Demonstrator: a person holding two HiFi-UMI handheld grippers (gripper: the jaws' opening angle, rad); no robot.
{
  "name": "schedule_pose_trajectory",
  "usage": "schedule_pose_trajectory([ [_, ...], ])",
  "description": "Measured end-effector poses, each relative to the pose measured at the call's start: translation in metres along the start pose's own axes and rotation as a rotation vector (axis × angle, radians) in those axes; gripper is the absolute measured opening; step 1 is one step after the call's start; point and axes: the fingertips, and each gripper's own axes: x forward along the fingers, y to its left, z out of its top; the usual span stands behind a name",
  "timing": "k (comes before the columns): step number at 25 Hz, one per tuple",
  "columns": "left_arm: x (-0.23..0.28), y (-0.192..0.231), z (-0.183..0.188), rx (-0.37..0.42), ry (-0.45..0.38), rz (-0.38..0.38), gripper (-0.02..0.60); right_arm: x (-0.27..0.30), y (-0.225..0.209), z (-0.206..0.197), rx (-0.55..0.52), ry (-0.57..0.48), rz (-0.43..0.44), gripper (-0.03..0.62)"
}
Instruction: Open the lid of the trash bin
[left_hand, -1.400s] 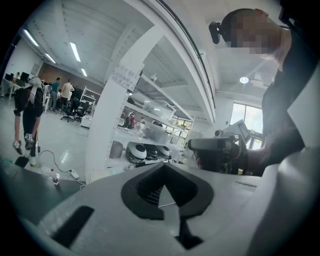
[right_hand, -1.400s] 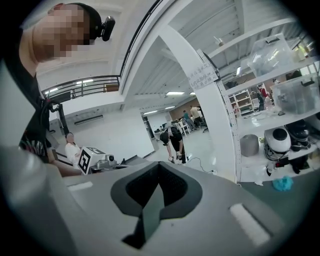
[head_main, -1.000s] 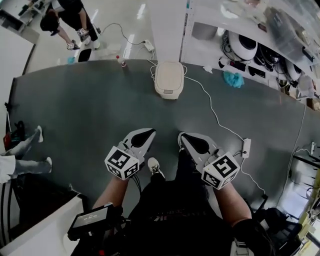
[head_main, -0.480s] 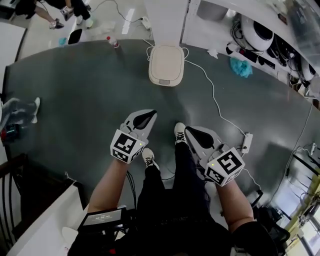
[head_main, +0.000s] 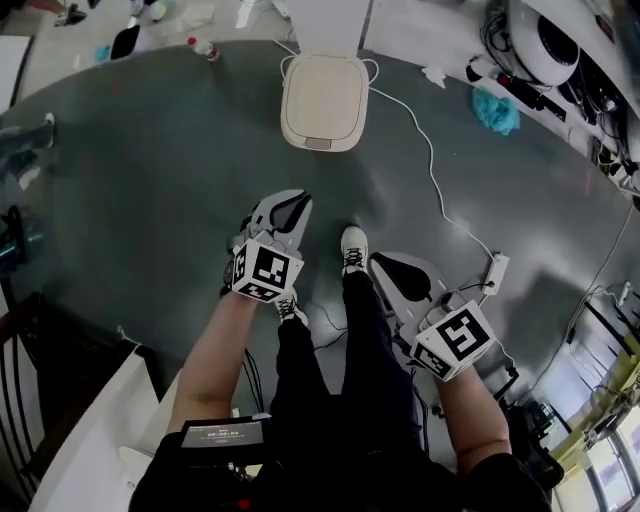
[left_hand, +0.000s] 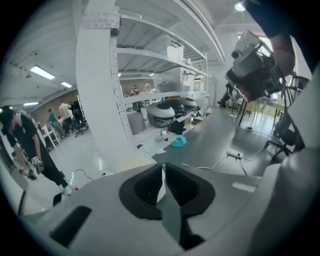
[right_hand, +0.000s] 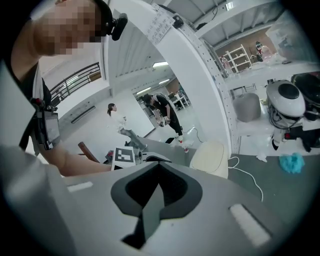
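The dark grey floor carries the cream trash bin, lid down, a white cable running from it to a power strip, and a blue cloth.

Smooth cream plastic, softly glossy, on the trash bin. All around the trash bin, dark grey floor, smooth with a dull sheen. Right of the trash bin, a fluffy turquoise cloth. On the near side of the trash bin, matt pale grey plastic on left gripper and right gripper, with matt black recesses.
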Motion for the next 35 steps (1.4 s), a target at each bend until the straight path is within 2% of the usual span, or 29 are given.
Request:
schedule_pose_trajectory([
  [5, 0.056, 0.007, -0.036, 0.181, 0.091, 0.011, 0.020, 0.021, -0.034, -0.029, 0.024, 0.047, -0.009, 0.008],
  [11, 0.119, 0.012, -0.080, 0.349, 0.200, -0.009, 0.039, 0.039, -0.074, -0.060, 0.072, 0.089, -0.008, 0.008],
  [16, 0.153, 0.020, -0.112, 0.362, 0.263, 0.001, 0.044, 0.051, -0.101, -0.083, 0.102, 0.126, -0.010, 0.008],
  [22, 0.178, 0.040, -0.130, 0.362, 0.288, 0.046, 0.052, 0.064, -0.115, -0.099, 0.139, 0.152, 0.006, 0.008],
  [28, 0.204, 0.052, -0.145, 0.415, 0.339, 0.074, 0.060, 0.068, -0.128, -0.112, 0.152, 0.176, 0.016, 0.008],
  [35, 0.217, 0.047, -0.159, 0.435, 0.392, 0.056, 0.070, 0.074, -0.135, -0.113, 0.155, 0.169, 0.021, 0.008],
])
